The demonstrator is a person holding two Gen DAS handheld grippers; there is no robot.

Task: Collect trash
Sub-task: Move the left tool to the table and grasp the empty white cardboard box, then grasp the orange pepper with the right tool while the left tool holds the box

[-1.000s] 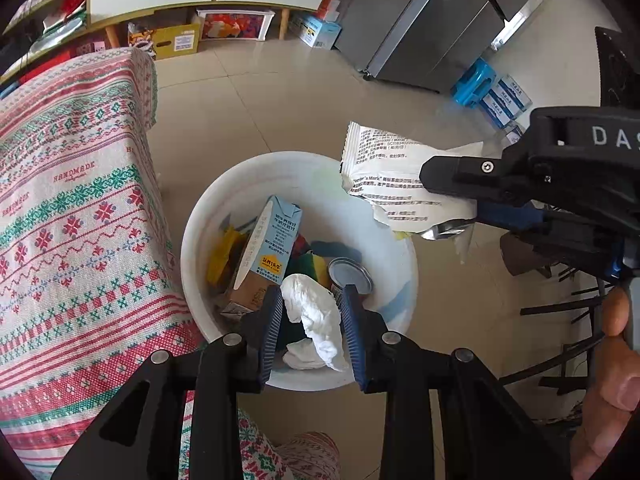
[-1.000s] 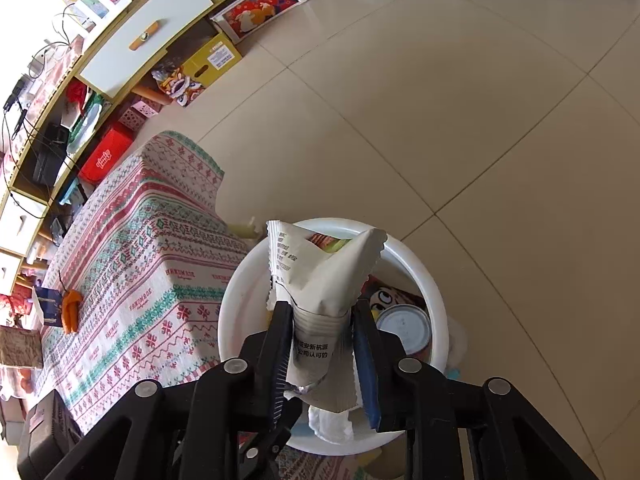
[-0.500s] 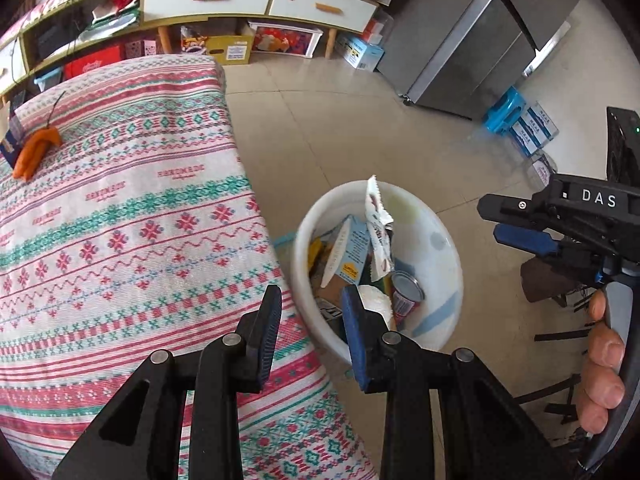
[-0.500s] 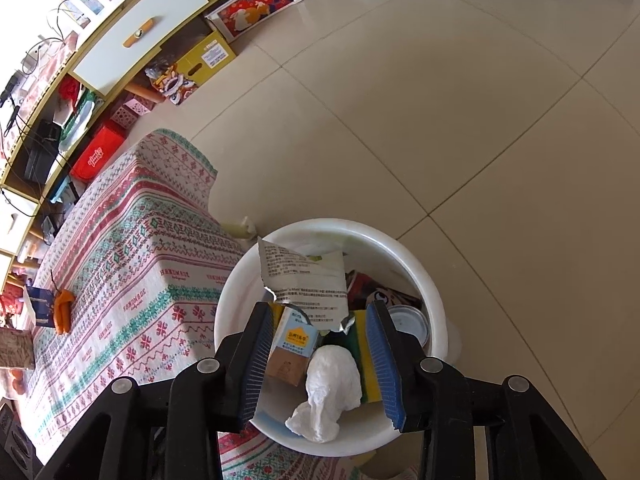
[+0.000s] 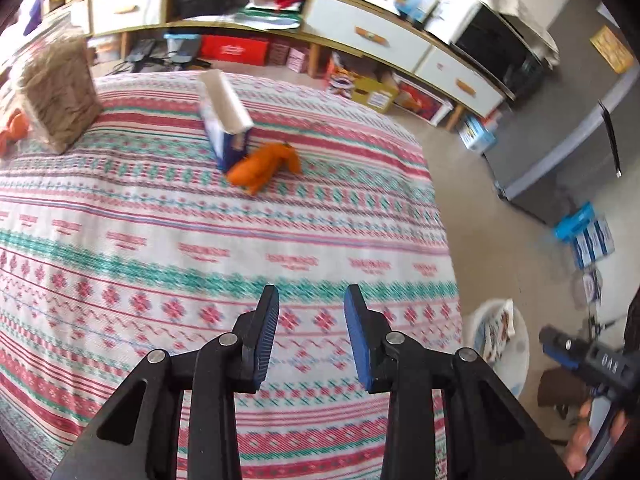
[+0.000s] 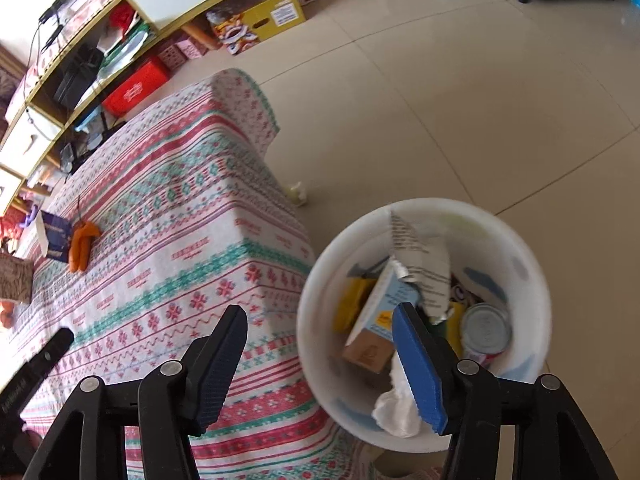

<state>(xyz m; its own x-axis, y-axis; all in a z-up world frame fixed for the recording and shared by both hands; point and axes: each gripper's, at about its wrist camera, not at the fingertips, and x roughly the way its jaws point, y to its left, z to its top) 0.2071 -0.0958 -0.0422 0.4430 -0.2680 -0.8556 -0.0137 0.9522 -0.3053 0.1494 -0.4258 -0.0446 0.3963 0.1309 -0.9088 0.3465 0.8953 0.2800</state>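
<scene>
A white bin (image 6: 532, 264) stands on the floor beside the table and holds a printed wrapper (image 6: 424, 268), a carton (image 6: 380, 320), a can (image 6: 486, 328) and a white tissue (image 6: 396, 404). The bin shows small in the left wrist view (image 5: 520, 360). My right gripper (image 6: 320, 364) is open and empty above the bin's left rim. My left gripper (image 5: 310, 336) is open and empty above the patterned tablecloth (image 5: 160, 264). On the table lie an orange peel (image 5: 264, 168) and a blue and white box (image 5: 226, 120). They show in the right wrist view too, the peel (image 6: 82, 242) and the box (image 6: 54, 236).
A brown paper bag (image 5: 56, 92) stands at the table's far left. A crumpled scrap (image 6: 297, 192) lies on the floor by the table. Low cabinets with drawers (image 5: 372, 36) line the far wall. A grey fridge (image 5: 580, 136) stands on the right.
Both grippers let go of their trash into the bin and opened. The left gripper swung away from the bin over the table. The right gripper shifted left and opened wider.
</scene>
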